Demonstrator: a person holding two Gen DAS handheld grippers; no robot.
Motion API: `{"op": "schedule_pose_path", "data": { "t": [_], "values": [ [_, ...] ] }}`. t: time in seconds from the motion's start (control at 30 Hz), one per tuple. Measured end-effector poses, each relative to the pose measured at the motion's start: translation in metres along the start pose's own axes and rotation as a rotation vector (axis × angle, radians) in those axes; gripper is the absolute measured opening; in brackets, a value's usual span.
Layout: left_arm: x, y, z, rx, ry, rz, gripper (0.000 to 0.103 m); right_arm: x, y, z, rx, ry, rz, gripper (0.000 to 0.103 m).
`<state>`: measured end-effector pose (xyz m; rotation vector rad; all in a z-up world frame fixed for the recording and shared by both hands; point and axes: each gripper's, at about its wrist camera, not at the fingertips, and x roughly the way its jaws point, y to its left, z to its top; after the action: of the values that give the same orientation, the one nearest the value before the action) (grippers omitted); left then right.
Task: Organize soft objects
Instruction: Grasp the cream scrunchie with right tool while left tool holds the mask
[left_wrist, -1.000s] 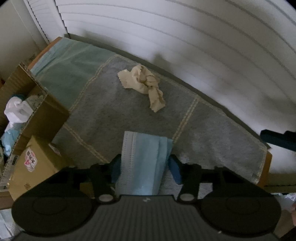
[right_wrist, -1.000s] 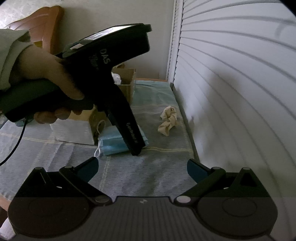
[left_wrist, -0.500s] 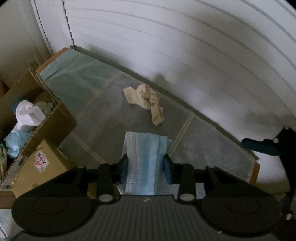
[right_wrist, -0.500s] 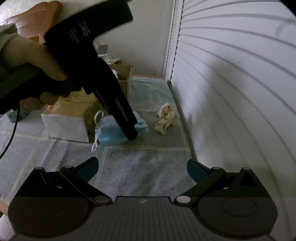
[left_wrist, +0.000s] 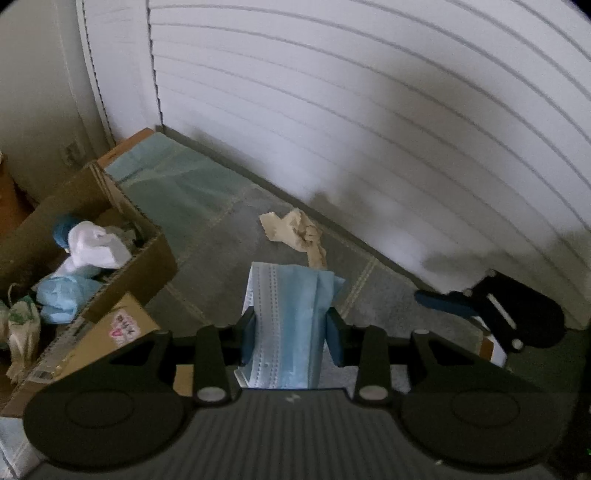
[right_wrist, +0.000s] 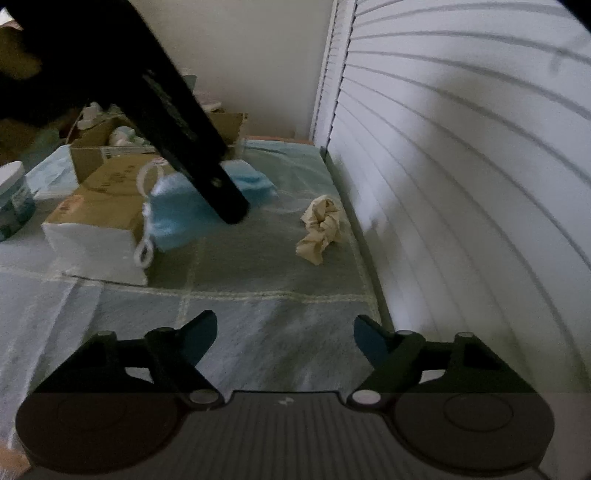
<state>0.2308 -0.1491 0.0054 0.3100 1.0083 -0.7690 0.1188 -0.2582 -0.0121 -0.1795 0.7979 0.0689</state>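
Two blue pads of left gripper (left_wrist: 291, 332) pinching blue face mask (left_wrist: 290, 317), lifted over towel (left_wrist: 229, 236). Cardboard box (left_wrist: 147, 254) at 9 o'clock holding white and blue soft items; pink sticker writing unreadable. Beige cloth (left_wrist: 295, 232) lying at 12 o'clock.

Right view: right gripper (right_wrist: 284, 336) hovering spread wide, gripping nothing; mask at 11 o'clock, cloth at 12.
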Motion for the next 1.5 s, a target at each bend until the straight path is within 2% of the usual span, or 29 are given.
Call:
{"op": "schedule_pose_path", "data": {
  "t": [0.17, 0.53, 0.73, 0.9, 1.0, 1.03, 1.07, 1.27, 1.5],
  "values": [
    [-0.015, 0.005, -0.004, -0.001, -0.025, -0.001, 0.037, 0.017, -0.003, 0.007, 0.026, 0.003, -0.015, 0.075],
    [-0.043, 0.015, -0.01, -0.005, -0.077, -0.007, 0.037, 0.05, -0.004, 0.041, 0.036, -0.045, -0.085, 0.067],
    [-0.049, 0.015, -0.012, 0.002, -0.091, -0.015, 0.037, 0.071, -0.004, 0.053, 0.032, -0.043, -0.099, 0.064],
    [-0.048, 0.018, -0.014, -0.001, -0.086, -0.021, 0.037, 0.09, -0.004, 0.061, 0.034, -0.023, -0.113, 0.058],
    [-0.048, 0.019, -0.015, -0.008, -0.084, -0.021, 0.037, 0.097, -0.006, 0.063, 0.041, -0.014, -0.113, 0.046],
    [-0.048, 0.019, -0.016, -0.01, -0.083, -0.022, 0.037, 0.098, -0.006, 0.063, 0.045, -0.007, -0.108, 0.036],
    [-0.047, 0.019, -0.016, -0.01, -0.082, -0.022, 0.037, 0.098, -0.006, 0.063, 0.045, -0.003, -0.112, 0.032],
    [-0.049, 0.019, -0.019, -0.019, -0.08, -0.014, 0.037, 0.094, -0.005, 0.064, 0.04, -0.005, -0.115, 0.031],
    [-0.061, 0.015, -0.026, -0.024, -0.104, -0.004, 0.037, 0.068, -0.004, 0.066, 0.035, -0.035, -0.1, 0.031]
  ]
}}
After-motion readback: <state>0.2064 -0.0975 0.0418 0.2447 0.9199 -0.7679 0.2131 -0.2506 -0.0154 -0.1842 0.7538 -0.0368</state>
